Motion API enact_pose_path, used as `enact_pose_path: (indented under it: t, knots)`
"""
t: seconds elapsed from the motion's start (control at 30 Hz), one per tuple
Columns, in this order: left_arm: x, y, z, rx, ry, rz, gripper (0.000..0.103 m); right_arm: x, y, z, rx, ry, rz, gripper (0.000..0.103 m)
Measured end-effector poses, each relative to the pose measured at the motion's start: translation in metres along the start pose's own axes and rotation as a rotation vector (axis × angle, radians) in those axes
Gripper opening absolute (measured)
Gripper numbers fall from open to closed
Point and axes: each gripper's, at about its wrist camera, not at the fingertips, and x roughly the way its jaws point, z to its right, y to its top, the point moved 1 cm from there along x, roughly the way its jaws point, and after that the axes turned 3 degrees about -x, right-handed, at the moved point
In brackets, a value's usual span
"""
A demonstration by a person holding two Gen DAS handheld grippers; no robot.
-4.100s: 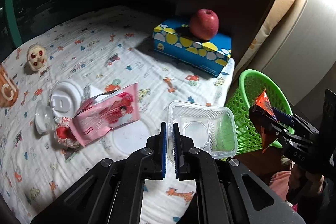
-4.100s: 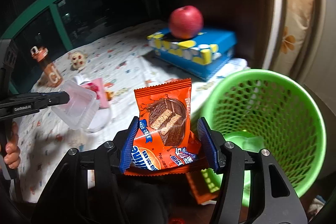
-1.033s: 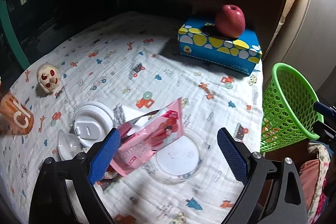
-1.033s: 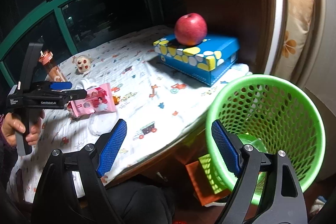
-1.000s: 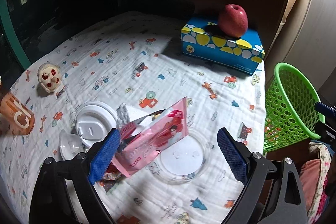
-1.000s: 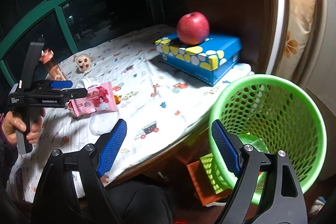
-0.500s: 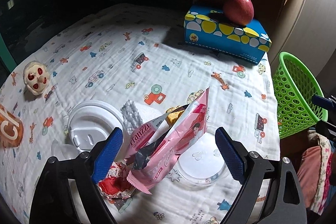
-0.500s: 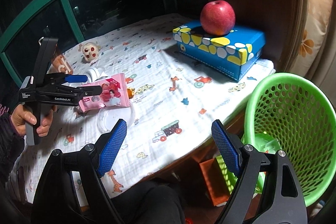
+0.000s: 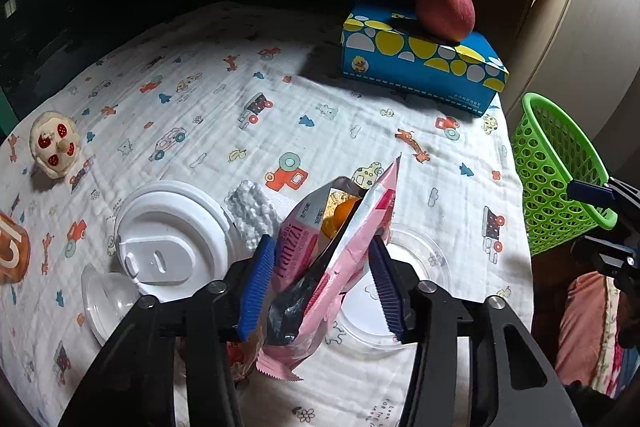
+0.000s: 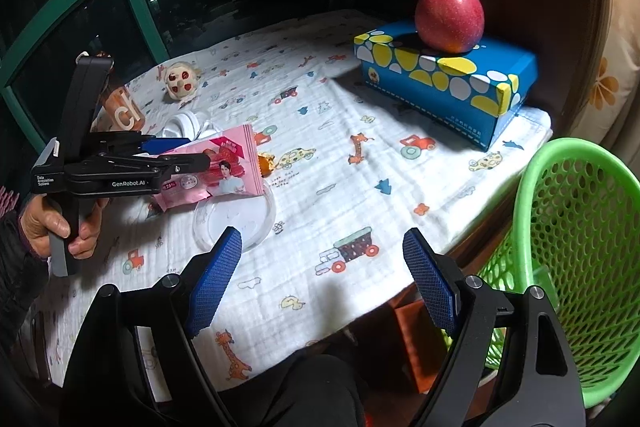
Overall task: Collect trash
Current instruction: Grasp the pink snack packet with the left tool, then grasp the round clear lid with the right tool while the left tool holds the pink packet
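Note:
An opened pink snack wrapper [image 9: 296, 255] stands up on the printed cloth, between the blue pads of my left gripper [image 9: 322, 283]. The jaws are closing and both pads touch the wrapper's sides. In the right wrist view the same wrapper [image 10: 228, 171] sticks out of the left gripper [image 10: 196, 151], which a hand holds. My right gripper [image 10: 322, 279] hovers open over the table's near edge with nothing between its fingers. A green mesh basket [image 10: 580, 227] stands beside the table at the right, with some trash inside.
Around the wrapper lie a clear round lid [image 9: 420, 255], a white cup lid [image 9: 168, 227], crumpled tissue [image 9: 252, 215] and a red wrapper [image 9: 236, 355]. Farther back are a blue tissue box [image 9: 420, 67] bearing an apple [image 9: 446, 9], a small toy [image 9: 52, 143] and an orange bottle [image 9: 12, 251].
My left gripper came down over the pink wrapper and its jaws narrowed from wide open onto it. The right gripper swung from the basket toward the table, still open.

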Motion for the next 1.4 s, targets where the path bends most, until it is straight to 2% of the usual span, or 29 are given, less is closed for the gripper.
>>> enact_pose_path:
  t: [0.03,0.1,0.27,0.57,0.87,1.07,1.13,1.4]
  knots:
    - [-0.001,-0.001,0.0,-0.002,0.002,0.002,0.037,0.002,0.0,0.0,0.0,0.003,-0.003,0.082]
    - [-0.003,-0.004,0.0,-0.009,0.011,0.006,0.026,0.005,0.0,-0.003,-0.004,0.007,-0.008,0.082]
    - [-0.009,-0.011,0.002,-0.036,0.017,0.017,0.013,0.01,-0.002,-0.009,-0.014,0.02,-0.016,0.082]
    - [-0.041,-0.016,0.0,-0.091,0.001,0.074,0.012,0.019,-0.004,-0.02,-0.031,0.046,-0.034,0.082]
    - [-0.084,-0.011,-0.007,-0.12,0.009,0.167,0.011,0.03,-0.002,-0.034,-0.048,0.079,-0.043,0.082]
    - [-0.113,-0.007,-0.023,-0.165,0.021,0.228,0.011,0.056,0.001,-0.048,-0.067,0.128,-0.085,0.082]
    - [-0.121,-0.008,-0.029,-0.175,0.027,0.241,0.011,0.069,0.002,-0.054,-0.071,0.146,-0.11,0.085]
    - [-0.128,-0.018,-0.049,-0.215,0.054,0.24,0.012,0.11,0.007,-0.08,-0.146,0.127,-0.151,0.093]
